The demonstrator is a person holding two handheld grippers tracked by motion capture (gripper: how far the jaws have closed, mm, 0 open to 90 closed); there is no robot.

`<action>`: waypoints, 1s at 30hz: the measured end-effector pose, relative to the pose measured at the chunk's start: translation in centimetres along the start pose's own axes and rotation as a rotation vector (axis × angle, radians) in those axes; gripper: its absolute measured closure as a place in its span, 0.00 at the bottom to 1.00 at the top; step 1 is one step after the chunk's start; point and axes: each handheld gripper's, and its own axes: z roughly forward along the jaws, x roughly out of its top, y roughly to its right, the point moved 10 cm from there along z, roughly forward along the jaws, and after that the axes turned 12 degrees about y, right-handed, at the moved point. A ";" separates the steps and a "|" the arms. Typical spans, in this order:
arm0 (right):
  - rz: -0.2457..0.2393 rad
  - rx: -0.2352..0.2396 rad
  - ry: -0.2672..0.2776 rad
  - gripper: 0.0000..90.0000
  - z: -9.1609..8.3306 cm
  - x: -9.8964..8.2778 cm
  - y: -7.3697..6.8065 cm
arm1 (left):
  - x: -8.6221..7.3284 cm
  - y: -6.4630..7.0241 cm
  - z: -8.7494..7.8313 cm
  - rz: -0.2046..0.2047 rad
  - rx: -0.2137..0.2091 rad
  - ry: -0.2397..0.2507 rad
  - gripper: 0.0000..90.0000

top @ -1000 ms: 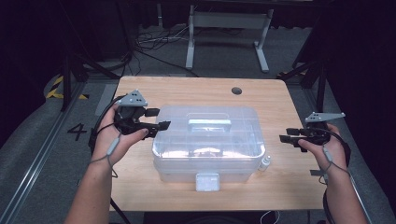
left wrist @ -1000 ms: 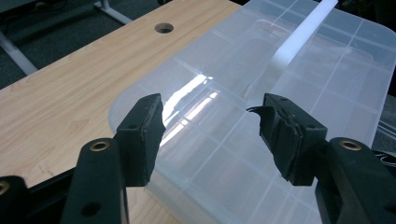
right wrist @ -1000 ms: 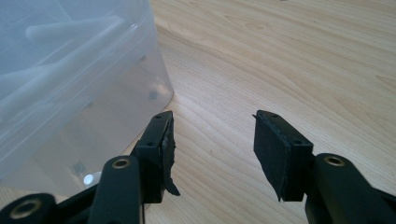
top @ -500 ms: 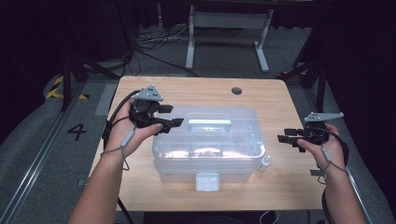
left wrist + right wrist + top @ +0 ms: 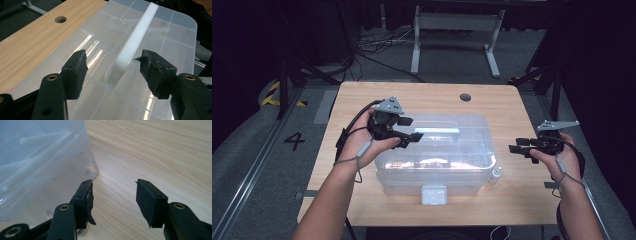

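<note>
One clear plastic storage box (image 5: 437, 155) with its lid on, standing mid-table (image 5: 362, 95), long axis running left to right across the table, latch tab facing the person's side. A white handle bar (image 5: 439, 131) lies along the top of the lid, parallel to the box's long axis; in the left gripper view the white bar (image 5: 136, 40) runs straight away between the jaws.

Left gripper (image 5: 409, 137): poised over the box's left end, above the lid, pointing along the box towards its right end; jaws wide apart, nothing between them, not touching the lid. The left hand (image 5: 367, 142) grips it from the near side, forearm slanting in from the box's near left corner.

Right gripper (image 5: 518, 148): held off the box's right end, apart from it, pointing back at the box, roughly level; jaws wide, nothing gripped. In the right gripper view (image 5: 113, 195) the box's corner sits just beyond the left jaw.

Small white item (image 5: 495, 174) on the table at the box's near right corner; too small to identify.
</note>
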 end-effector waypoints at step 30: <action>-0.006 0.005 -0.014 0.53 0.3 -0.2 -0.3 | -1.1 0.3 1.8 0.081 0.045 -0.134 0.81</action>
